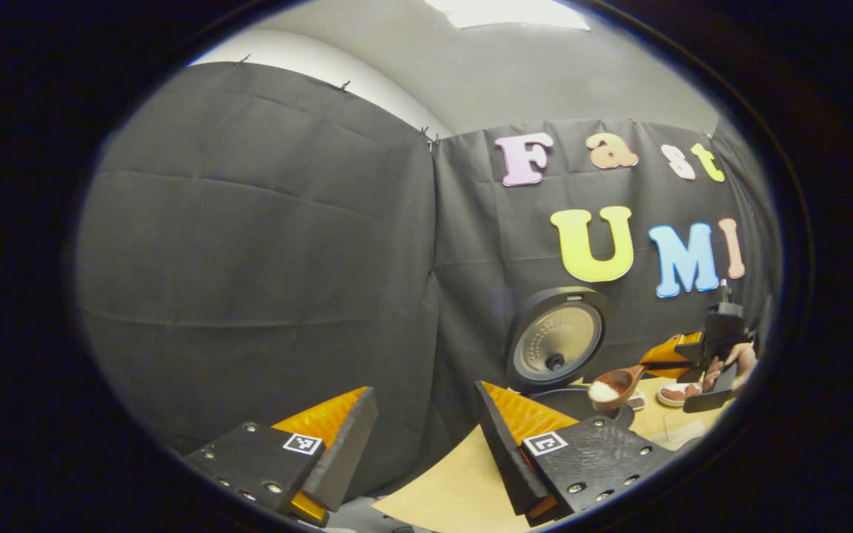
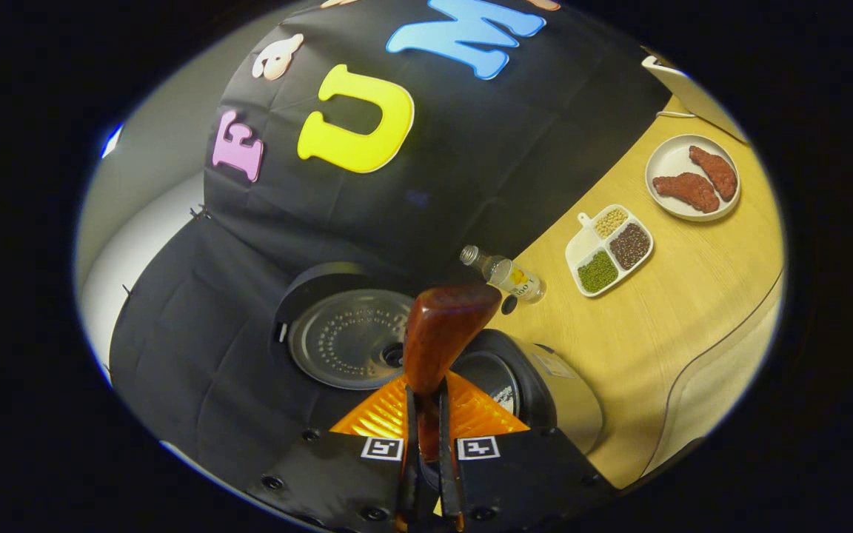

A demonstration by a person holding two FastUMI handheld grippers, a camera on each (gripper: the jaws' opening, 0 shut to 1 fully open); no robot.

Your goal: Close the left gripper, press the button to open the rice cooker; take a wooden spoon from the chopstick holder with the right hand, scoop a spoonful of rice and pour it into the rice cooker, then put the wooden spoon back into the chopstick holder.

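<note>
The rice cooker (image 2: 515,385) stands on the table (image 2: 693,318) with its lid (image 1: 556,344) up. Over its pot, the right tongs (image 2: 426,414) clench the wooden spoon (image 1: 615,385), heaped with rice (image 1: 603,392); a hasty tilt could spill grains past the rim. The left tongs (image 1: 426,437) hang released, well left of the rice cooker.

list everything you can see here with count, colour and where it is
rice cooker: one, dark body, round lid raised open, on the table's left part
wooden spoon: one, brown, holding white rice, above the cooker
table: one, light wood
bottle: one, clear, small, behind the cooker
divided dish: one, white, holding green, dark and pale grains, mid table
plate: one, white, two reddish pieces on it, far end of table
left gripper: open, empty, away from the cooker
right gripper: shut on the spoon's handle
hand: one, holding the right gripper
</note>
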